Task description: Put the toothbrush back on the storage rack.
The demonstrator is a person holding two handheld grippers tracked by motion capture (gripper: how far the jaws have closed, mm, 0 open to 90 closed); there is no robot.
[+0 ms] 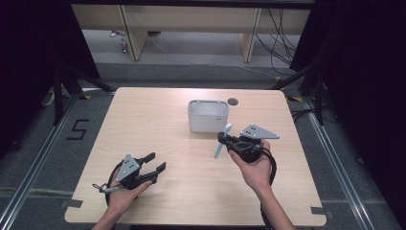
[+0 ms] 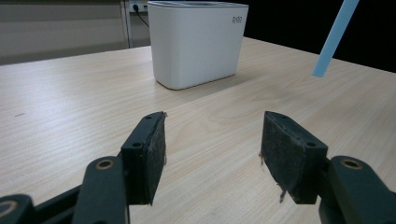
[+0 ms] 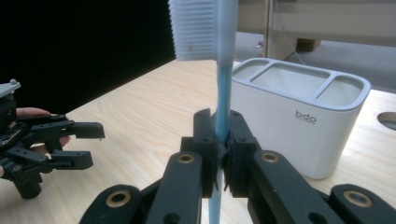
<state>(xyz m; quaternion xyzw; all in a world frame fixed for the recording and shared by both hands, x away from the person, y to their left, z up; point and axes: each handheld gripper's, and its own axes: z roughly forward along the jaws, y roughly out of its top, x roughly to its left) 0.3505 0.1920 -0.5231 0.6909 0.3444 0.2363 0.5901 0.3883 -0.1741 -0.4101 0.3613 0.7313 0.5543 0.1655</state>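
Note:
A light blue toothbrush (image 1: pixel 221 142) is clamped by its handle in my right gripper (image 1: pixel 230 140), held above the table just in front of a white holder (image 1: pixel 208 115). In the right gripper view the toothbrush (image 3: pixel 223 70) stands upright, its white bristles at the top facing left, with my right gripper (image 3: pixel 220 144) shut on it. The white holder (image 3: pixel 299 116) has three compartments in its grey top. My left gripper (image 1: pixel 158 163) is open near the front left of the table. In the left gripper view the left gripper (image 2: pixel 212 154) holds nothing, and the holder (image 2: pixel 197 42) stands ahead.
The wooden table (image 1: pixel 158 110) has a round cable hole (image 1: pixel 232 101) behind the holder. Dark curtains flank both sides. Desks and cables stand on the floor beyond the far edge.

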